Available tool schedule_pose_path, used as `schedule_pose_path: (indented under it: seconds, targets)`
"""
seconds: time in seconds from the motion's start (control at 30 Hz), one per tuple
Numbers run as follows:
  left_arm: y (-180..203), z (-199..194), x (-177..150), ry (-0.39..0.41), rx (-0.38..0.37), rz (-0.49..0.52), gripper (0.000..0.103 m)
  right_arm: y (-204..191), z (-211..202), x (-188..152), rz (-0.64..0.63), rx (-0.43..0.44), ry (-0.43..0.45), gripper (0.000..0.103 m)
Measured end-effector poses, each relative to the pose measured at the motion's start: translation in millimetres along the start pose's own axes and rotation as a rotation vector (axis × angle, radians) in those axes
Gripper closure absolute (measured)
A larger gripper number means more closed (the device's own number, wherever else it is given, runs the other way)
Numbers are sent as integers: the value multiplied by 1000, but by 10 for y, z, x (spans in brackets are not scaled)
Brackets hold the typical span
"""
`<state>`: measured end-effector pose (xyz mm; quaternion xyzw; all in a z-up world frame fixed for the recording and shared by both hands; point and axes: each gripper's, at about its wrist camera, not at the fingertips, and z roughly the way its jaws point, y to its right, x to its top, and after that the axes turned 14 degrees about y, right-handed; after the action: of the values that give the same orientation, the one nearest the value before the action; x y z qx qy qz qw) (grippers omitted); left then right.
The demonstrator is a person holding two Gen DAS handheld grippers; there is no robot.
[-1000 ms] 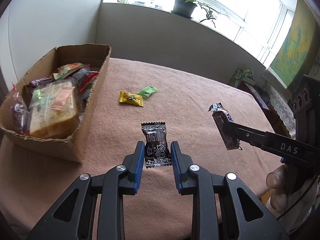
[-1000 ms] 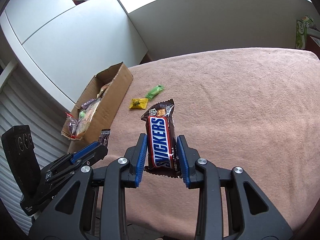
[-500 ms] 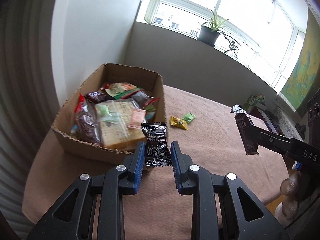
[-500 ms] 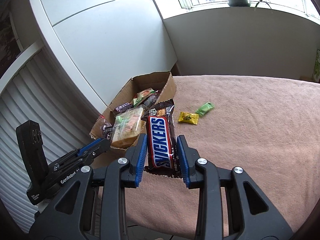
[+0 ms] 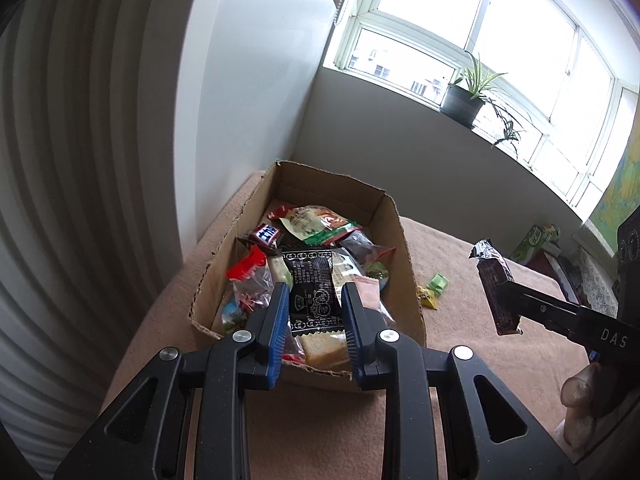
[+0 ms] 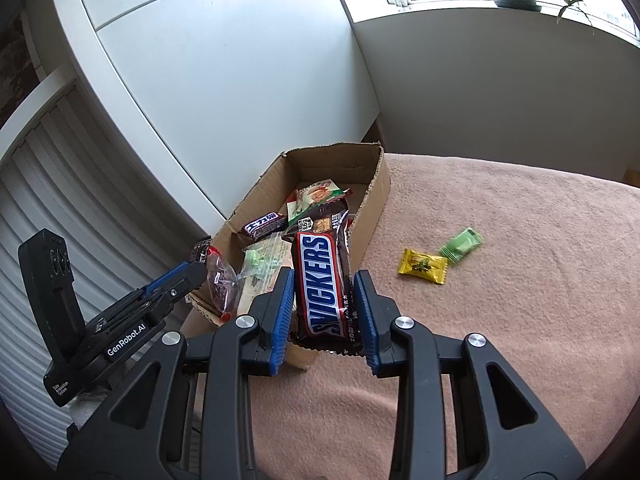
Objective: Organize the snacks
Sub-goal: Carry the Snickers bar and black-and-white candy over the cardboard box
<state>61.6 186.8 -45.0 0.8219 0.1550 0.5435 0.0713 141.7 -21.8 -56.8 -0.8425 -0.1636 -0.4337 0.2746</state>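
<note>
My left gripper is shut on a black snack packet and holds it in the air over the near end of the cardboard box, which is full of mixed snacks. My right gripper is shut on a Snickers bar, held above the box's near corner. The right gripper and its bar also show at the right of the left wrist view. A yellow packet and a green packet lie on the pink cloth right of the box.
The table wears a pink cloth. A white wall and cabinet stand behind the box. A potted plant sits on the windowsill. A green carton stands beyond the table's far right.
Both grippers have swung left and risen toward the box, each keeping its snack. The left gripper's packet went from over the cloth to over the box.
</note>
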Motion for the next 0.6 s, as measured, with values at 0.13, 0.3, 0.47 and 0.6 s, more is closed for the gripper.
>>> schedule_pose_path:
  seconds: [0.13, 0.3, 0.47, 0.6]
  targets:
    - [-45, 111, 31, 1, 11, 2, 78, -61, 186, 61, -6, 15, -8, 71]
    - [-67, 220, 46, -3, 19, 4, 78, -133, 416, 63, -14, 30, -30, 71]
    - [-75, 305, 31, -16, 19, 4, 78, -159, 604, 25, -19, 40, -59, 71]
    - [-75, 330, 15, -22, 23, 10, 78, -162, 681, -6, -23, 38, -74, 71]
